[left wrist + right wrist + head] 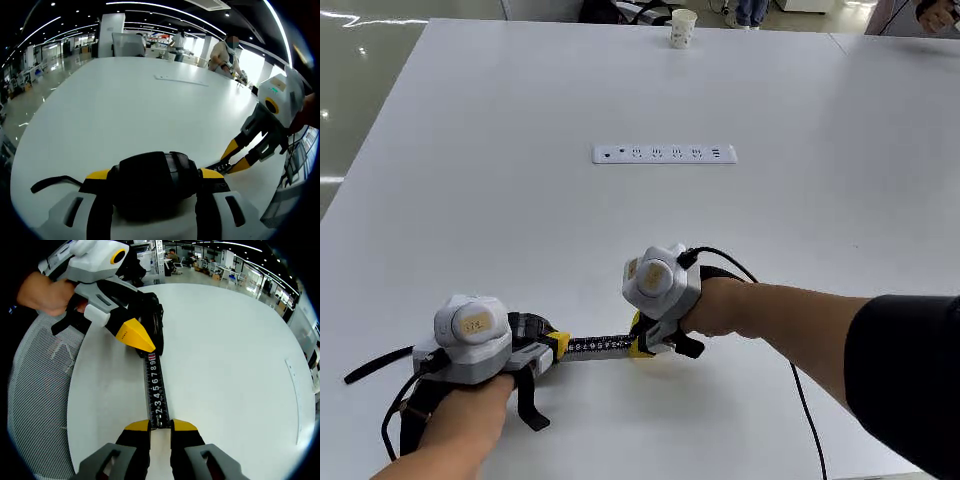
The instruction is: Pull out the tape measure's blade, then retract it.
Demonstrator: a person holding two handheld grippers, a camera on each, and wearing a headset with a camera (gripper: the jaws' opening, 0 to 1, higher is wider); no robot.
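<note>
A black tape measure case (152,182) sits clamped between the yellow-tipped jaws of my left gripper (545,345), low on the white table. Its black blade (155,392) with white numbers is drawn out a short way to the right. My right gripper (160,426) is shut on the blade's end hook. In the head view the blade (600,346) spans the gap between the case (530,330) and the right gripper (642,347). From the left gripper view, the right gripper (235,157) comes in at the right, pinching the blade tip.
A white power strip (664,154) lies mid-table and a paper cup (683,28) stands at the far edge. Black cables (800,390) trail from both grippers. The case's black wrist strap (528,400) lies on the table. People stand beyond the table (100,110).
</note>
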